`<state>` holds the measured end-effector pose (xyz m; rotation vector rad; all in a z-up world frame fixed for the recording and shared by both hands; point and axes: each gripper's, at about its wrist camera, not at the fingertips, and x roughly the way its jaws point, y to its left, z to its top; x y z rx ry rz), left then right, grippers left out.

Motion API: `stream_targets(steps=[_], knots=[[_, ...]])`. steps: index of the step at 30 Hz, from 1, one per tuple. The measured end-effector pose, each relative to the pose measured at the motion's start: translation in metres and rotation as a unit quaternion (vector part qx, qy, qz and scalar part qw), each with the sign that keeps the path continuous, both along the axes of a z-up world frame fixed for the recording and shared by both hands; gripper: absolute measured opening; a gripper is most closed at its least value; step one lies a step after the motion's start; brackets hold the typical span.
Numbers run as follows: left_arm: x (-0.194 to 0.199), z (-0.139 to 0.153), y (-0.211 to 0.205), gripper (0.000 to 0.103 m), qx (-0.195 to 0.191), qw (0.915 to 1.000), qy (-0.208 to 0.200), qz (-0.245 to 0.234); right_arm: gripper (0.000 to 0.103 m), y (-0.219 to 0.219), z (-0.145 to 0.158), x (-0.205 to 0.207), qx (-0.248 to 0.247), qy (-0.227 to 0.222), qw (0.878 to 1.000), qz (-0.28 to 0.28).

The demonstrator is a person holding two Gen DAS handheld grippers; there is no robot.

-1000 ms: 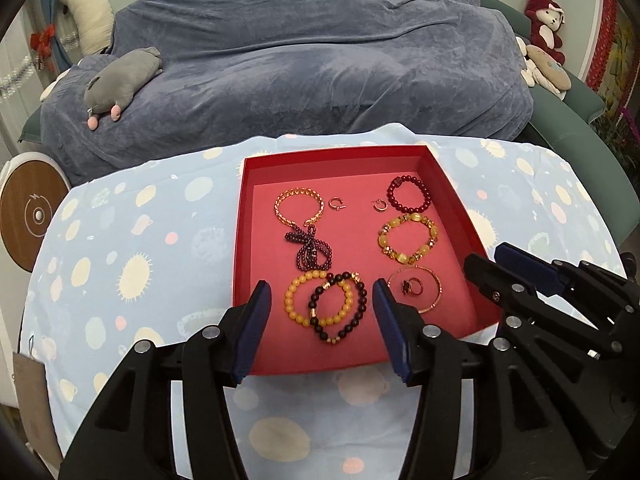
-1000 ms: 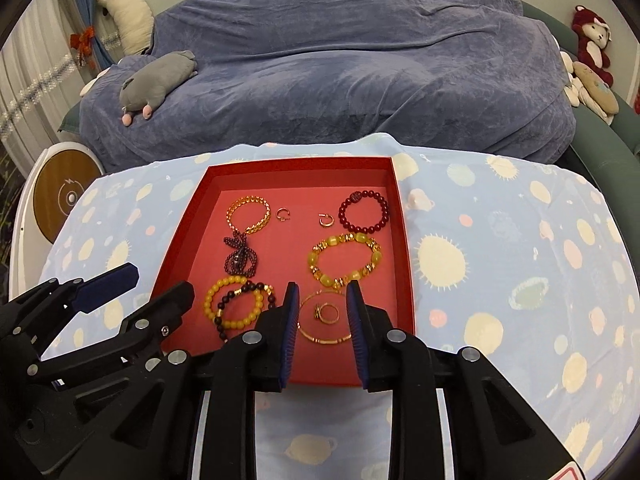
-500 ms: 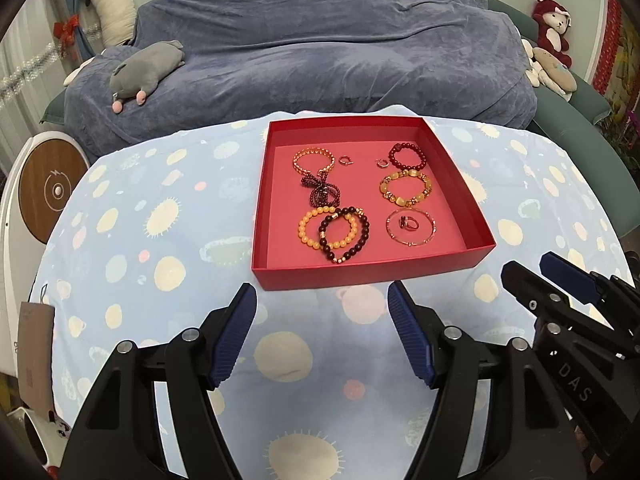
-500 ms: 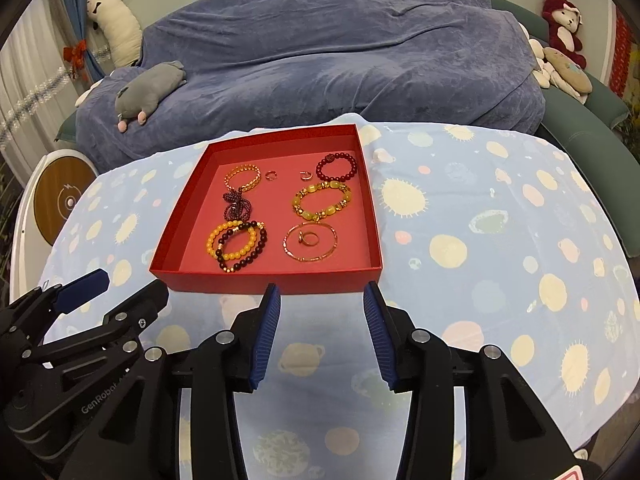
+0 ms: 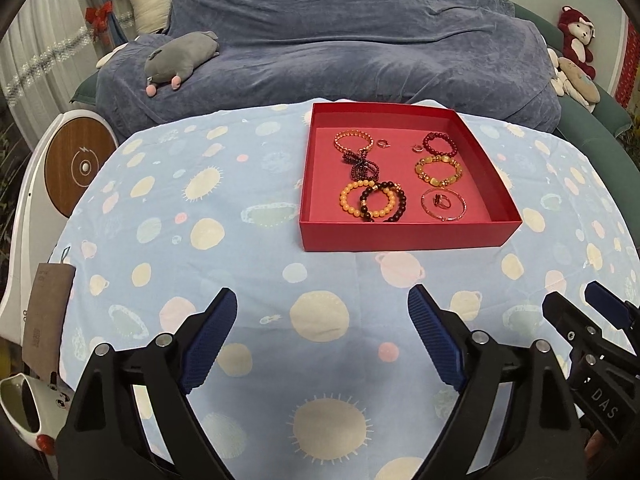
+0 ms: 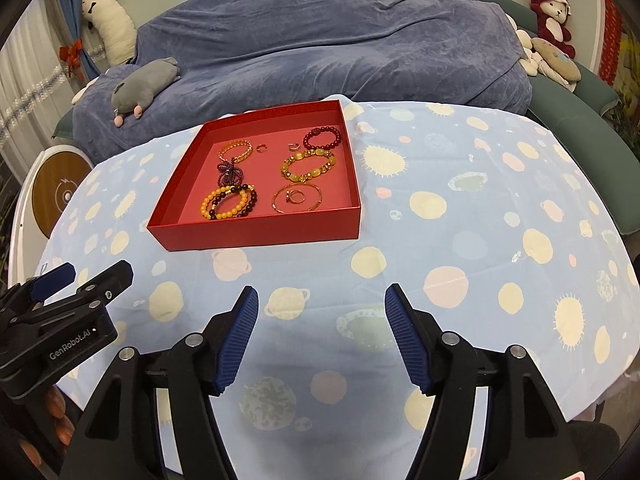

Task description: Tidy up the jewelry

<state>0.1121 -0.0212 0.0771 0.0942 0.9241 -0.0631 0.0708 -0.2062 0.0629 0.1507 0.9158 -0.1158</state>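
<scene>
A red tray [image 5: 400, 236] rests on a blue dotted tablecloth [image 5: 240, 208]. Inside lie a gold chain bracelet [image 5: 352, 140], a dark purple bead strand [image 5: 362, 166], an orange bead bracelet [image 5: 350, 202] overlapped by a dark bead bracelet [image 5: 398, 204], a red bead bracelet [image 5: 440, 143], an amber bracelet [image 5: 438, 170], a thin bangle [image 5: 444, 204] around a ring, and two small hoops. My left gripper [image 5: 321, 292] hangs over the cloth short of the tray, jaws opening, nothing between them. Beside it, my right gripper [image 6: 322, 289] is also opening and empty, the tray [image 6: 256, 236] ahead to its left.
Behind the table is a sofa under a blue cover [image 5: 340, 48] with a grey plush toy [image 5: 180, 58]. A white device with a wooden disc [image 5: 78, 166] stands at the left, and a white mug [image 5: 24, 412] sits low at the near left corner.
Both grippers have drawn back from over the tray's near edge to the near part of the table. Their jaws have spread wider. The jewelry has not moved.
</scene>
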Motion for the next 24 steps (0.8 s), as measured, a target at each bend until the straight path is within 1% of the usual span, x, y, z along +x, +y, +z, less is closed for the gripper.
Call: stream_targets(steps=[6,8,12,13,15,18,20,24], knots=[[-0.007,-0.006,-0.002,0.091,-0.003,1.0000,0.003,0.005,0.073,0.005,-0.003,-0.005,-0.003,0.002,1.000,0.003],[-0.009,-0.008,-0.003,0.093,-0.003,1.0000,0.005,0.005,0.075,0.006,-0.003,-0.006,0.000,0.002,1.000,0.005],[-0.011,-0.013,-0.006,0.095,0.000,1.0000,0.009,0.004,0.080,0.007,-0.004,-0.007,-0.008,0.000,1.000,0.003],[-0.011,-0.013,-0.006,0.095,0.000,0.9999,0.009,0.006,0.083,0.007,-0.004,-0.007,-0.009,0.000,1.000,0.002],[-0.010,-0.015,-0.004,0.096,-0.006,0.9998,0.013,0.011,0.084,0.006,-0.005,-0.007,-0.003,0.000,1.000,-0.001],[-0.010,-0.018,-0.003,0.096,-0.004,0.9997,0.015,0.020,0.087,0.004,-0.007,-0.006,-0.003,0.003,1.000,-0.005],[-0.010,-0.019,-0.002,0.096,0.002,0.9997,0.014,0.022,0.097,0.005,-0.008,-0.007,-0.006,0.004,1.000,-0.004],[-0.010,-0.021,-0.001,0.096,0.009,0.9995,0.011,0.027,0.097,0.005,-0.009,-0.007,-0.007,0.002,1.000,-0.009]])
